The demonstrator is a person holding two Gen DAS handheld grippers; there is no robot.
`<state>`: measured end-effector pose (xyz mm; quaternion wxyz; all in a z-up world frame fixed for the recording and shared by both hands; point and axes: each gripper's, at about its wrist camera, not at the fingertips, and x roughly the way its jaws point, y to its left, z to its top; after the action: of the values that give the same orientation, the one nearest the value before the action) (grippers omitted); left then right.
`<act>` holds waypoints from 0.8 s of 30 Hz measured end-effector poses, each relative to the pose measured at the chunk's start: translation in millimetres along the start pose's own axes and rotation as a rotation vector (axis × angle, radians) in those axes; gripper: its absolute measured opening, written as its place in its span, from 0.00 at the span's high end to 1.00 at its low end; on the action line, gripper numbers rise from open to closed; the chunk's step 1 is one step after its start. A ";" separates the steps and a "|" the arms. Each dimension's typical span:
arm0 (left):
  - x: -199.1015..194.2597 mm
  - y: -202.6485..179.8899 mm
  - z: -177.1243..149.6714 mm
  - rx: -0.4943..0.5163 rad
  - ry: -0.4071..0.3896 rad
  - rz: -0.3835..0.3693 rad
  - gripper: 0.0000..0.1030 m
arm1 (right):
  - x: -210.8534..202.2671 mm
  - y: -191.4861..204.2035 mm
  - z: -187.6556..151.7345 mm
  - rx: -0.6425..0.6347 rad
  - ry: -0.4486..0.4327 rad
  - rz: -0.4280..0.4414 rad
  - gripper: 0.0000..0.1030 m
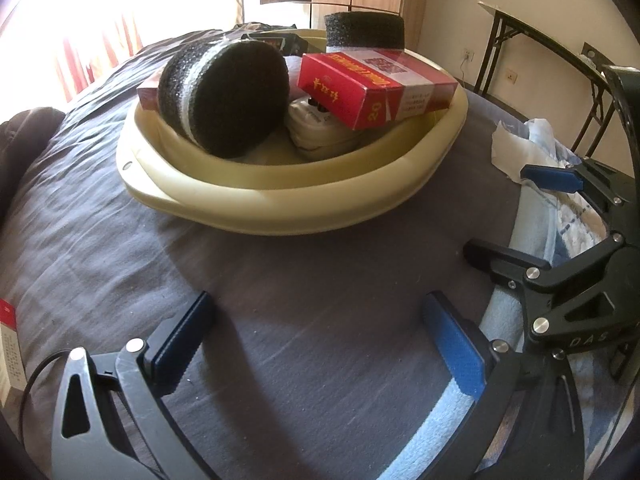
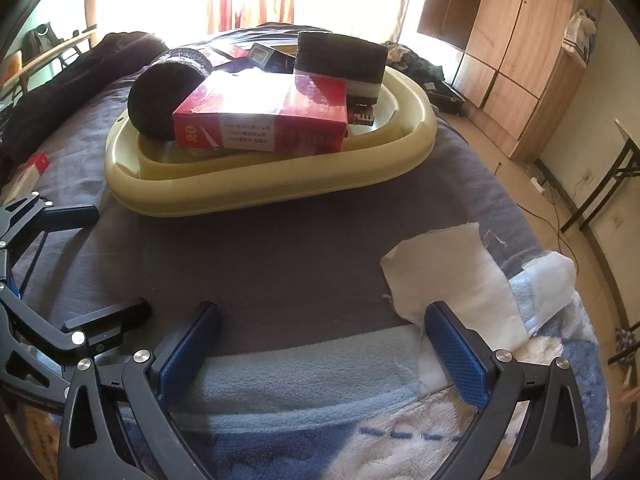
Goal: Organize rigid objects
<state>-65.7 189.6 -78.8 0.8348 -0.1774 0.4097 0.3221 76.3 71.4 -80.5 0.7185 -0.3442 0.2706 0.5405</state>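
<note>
A cream plastic basin (image 1: 280, 204) (image 2: 224, 196) sits on a grey bedsheet. It holds a round black foam disc (image 1: 228, 96) (image 2: 160, 96), a red carton (image 1: 372, 88) (image 2: 264, 120), a black-and-white foam block (image 1: 364, 30) (image 2: 340, 60), a white item (image 1: 316, 132) and a dark box (image 2: 264, 56). My left gripper (image 1: 320, 340) stands open over bare sheet in front of the basin, nothing between its fingers. My right gripper (image 2: 324, 348) is open too, low over a light blue towel (image 2: 304, 380), and shows in the left wrist view (image 1: 516, 216).
A white cloth (image 2: 448, 276) (image 1: 508, 148) lies on the bed's right side beside a blue patterned blanket (image 2: 360, 440). A red-and-white box (image 2: 30, 172) (image 1: 8, 344) rests at the left. Dark clothing (image 2: 80, 76) is heaped at the far left. A folding table (image 1: 552, 56) and wooden wardrobe (image 2: 508, 40) stand beyond.
</note>
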 end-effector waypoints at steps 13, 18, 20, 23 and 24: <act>-0.2 -0.8 0.9 0.000 0.002 0.000 0.00 | -0.6 0.3 -1.2 -0.005 0.000 -0.006 0.00; 0.2 -1.1 0.9 0.002 0.001 0.003 0.00 | 0.0 -2.2 -1.3 -0.006 -0.001 -0.005 0.00; 0.0 0.3 0.1 0.002 0.001 0.003 0.00 | 0.2 -1.9 -1.2 -0.002 0.000 0.000 0.00; -0.1 -0.7 0.2 0.003 0.002 0.004 0.00 | -0.3 0.1 -1.5 -0.005 -0.001 -0.005 0.00; -0.2 -0.3 0.7 0.003 0.002 0.004 0.00 | -0.4 0.2 -1.7 -0.005 0.000 -0.004 0.00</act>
<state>-65.2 189.7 -78.2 0.8340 -0.1756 0.4115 0.3230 75.9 69.8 -81.2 0.7187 -0.3462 0.2685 0.5399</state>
